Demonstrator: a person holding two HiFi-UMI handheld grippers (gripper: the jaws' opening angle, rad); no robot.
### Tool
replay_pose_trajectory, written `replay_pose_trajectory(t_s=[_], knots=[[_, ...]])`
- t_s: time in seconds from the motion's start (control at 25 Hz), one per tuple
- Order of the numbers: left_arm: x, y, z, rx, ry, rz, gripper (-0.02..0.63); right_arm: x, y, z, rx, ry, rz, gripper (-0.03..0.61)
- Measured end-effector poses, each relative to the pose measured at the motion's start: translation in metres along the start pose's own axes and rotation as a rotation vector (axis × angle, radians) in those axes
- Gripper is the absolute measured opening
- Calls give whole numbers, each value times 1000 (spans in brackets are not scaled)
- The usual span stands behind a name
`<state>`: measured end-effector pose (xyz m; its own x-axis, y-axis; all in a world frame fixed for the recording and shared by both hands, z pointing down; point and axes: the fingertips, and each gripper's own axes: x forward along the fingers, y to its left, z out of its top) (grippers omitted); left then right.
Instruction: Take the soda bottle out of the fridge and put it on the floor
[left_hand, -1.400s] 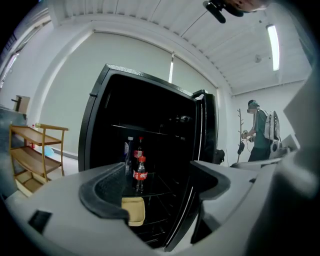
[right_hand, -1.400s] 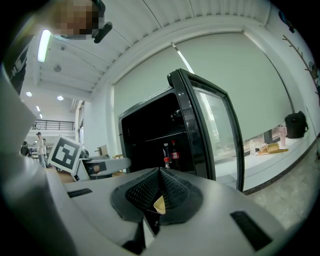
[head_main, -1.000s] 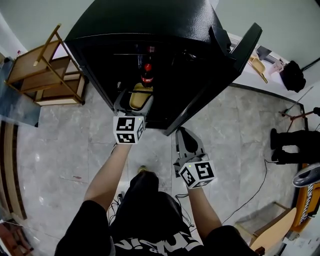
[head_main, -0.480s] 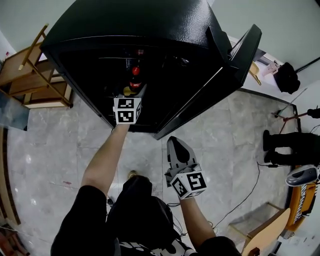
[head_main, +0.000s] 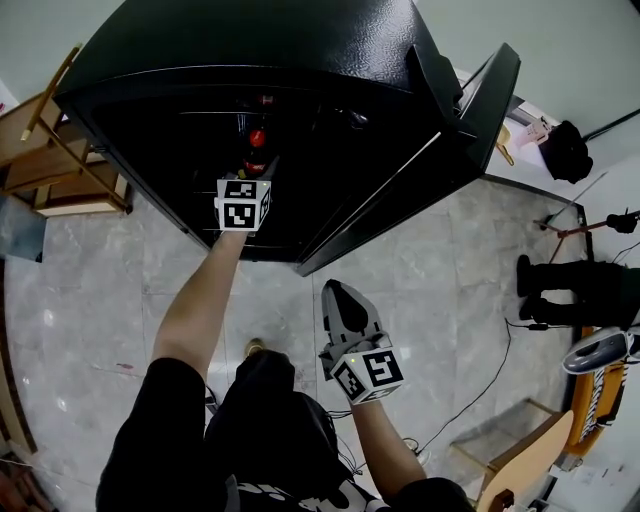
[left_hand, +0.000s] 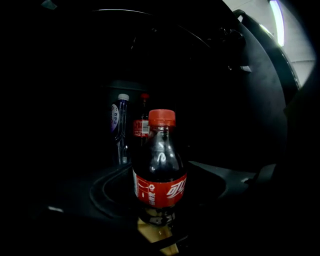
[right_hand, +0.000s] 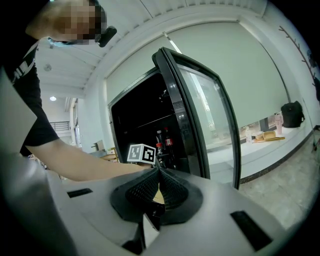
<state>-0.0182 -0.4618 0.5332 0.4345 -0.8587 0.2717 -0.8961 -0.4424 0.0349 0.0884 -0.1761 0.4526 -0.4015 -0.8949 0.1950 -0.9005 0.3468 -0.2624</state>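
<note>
**Claw reach into the fridge: grasp not yet made**

Left claw (left_hand: 159, 181) is inside the open fridge (head_main: 300, 60), its jaws spread to either side of the soda bottle (left_hand: 159, 167). We see dark gaps between the jaws and the bottle's sides, so we judge that nothing is pinched. The interior is very dark and we cannot rule out a light touch. The soda bottle stands upright in the fridge, red cap on and red label facing the left gripper view. Behind it we note two more bottles, a purple-labelled bottle (left_hand: 118, 125) and a second red-labelled bottle (left_hand: 142, 126), both apart from the claw.

Right claw (right_hand: 156, 172) has its jaws pressed together with nothing between them. In the head view it hangs low over the grey tiled floor (head_main: 430, 270), outside the cabinet and near the edge of the fridge door (head_main: 480, 100), which stands wide open.

On progress, we judge the task to be at an early stage. The door is open and the reach is made. What remains is closing on the bottle, lifting it out of the fridge and setting it upright on the floor.
</note>
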Motion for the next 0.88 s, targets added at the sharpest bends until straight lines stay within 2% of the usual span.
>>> replay_pose_trajectory(t_s=[0.4, 0.88], knots=[[-49, -17, 0, -16, -8, -4, 305, -15, 6, 3, 18, 8, 8, 24], [-163, -50, 4, -43, 11, -37, 305, -71, 35, -9, 16, 37, 25, 24]])
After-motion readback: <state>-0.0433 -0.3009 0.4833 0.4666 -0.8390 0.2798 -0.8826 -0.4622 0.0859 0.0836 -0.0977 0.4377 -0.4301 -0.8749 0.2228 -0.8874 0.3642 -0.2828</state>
